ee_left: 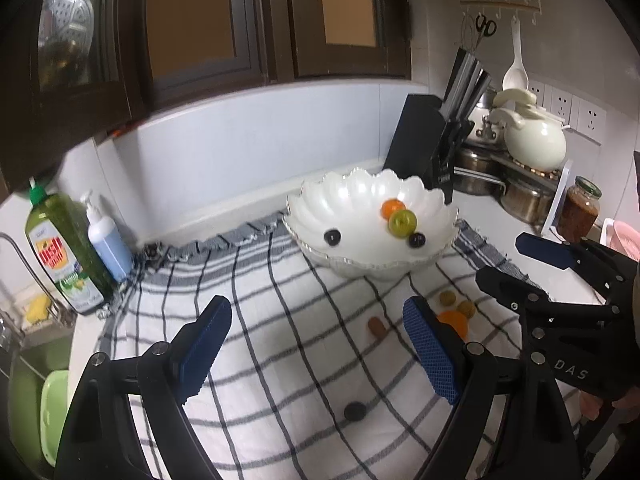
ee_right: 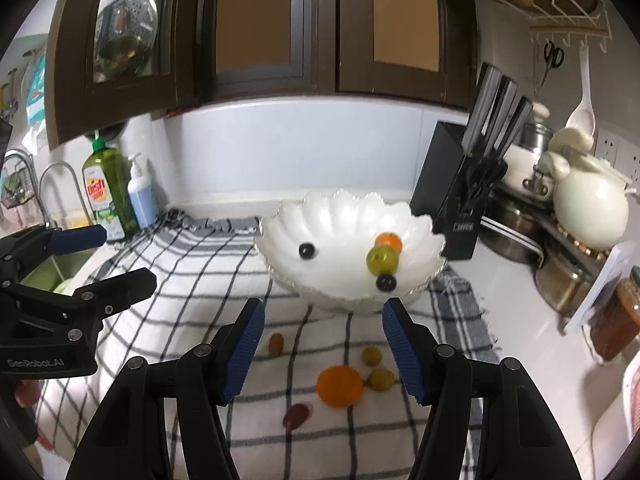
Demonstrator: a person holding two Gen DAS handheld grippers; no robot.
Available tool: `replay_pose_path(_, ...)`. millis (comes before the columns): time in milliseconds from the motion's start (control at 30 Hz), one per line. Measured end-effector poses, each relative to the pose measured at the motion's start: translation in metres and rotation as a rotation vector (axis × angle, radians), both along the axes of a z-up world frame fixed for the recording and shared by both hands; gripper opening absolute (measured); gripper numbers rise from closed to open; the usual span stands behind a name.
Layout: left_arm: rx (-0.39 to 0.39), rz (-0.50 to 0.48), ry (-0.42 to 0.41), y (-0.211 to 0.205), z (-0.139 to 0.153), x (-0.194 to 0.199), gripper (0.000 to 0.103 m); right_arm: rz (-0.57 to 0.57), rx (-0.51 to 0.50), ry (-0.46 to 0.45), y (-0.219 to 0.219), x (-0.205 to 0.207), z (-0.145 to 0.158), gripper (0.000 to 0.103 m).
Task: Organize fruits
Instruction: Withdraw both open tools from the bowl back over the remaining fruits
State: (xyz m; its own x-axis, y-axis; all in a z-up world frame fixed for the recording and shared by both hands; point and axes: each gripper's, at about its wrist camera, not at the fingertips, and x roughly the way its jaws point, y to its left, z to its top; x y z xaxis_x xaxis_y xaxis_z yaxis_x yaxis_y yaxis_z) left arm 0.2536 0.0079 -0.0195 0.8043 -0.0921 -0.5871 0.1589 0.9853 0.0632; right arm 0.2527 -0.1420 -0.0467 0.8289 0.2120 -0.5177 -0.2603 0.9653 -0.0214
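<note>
A white scalloped bowl [ee_left: 360, 194] [ee_right: 340, 216] stands at the back of a checked cloth [ee_left: 280, 280]. It holds an orange [ee_left: 389, 207], a green fruit [ee_left: 403, 222] and two dark grapes [ee_left: 332, 237]. Loose on the cloth lie a bigger orange [ee_right: 339, 386], two small greenish fruits [ee_right: 371, 356], a brown one [ee_right: 276, 343], a reddish one [ee_right: 296, 416] and a dark one [ee_left: 355, 411]. My left gripper [ee_left: 318, 344] [ee_right: 112, 258] hovers open over the cloth, holding nothing. My right gripper [ee_right: 324, 348] [ee_left: 516, 264] is open above the loose fruits, apart from them.
A green dish-soap bottle [ee_left: 60, 248] and a pump bottle [ee_left: 106, 240] stand at the left by the sink [ee_left: 28, 360]. A black knife block [ee_left: 432, 144], a white kettle [ee_left: 534, 140], steel pots [ee_left: 520, 196] and a jar [ee_left: 580, 208] crowd the right.
</note>
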Motion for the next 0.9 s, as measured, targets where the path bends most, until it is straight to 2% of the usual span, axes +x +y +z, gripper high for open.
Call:
replay_pose_path(533,-0.013,0.009,0.084,0.008,-0.047,-0.003,0.087,0.005,-0.041,0.122,0.009,0.003,-0.038,0.062)
replay_pose_path(900,0.018,-0.028,0.109,0.003,-0.082,-0.015,0.074,0.002,-0.074,0.171,0.013,-0.007,-0.07,0.06)
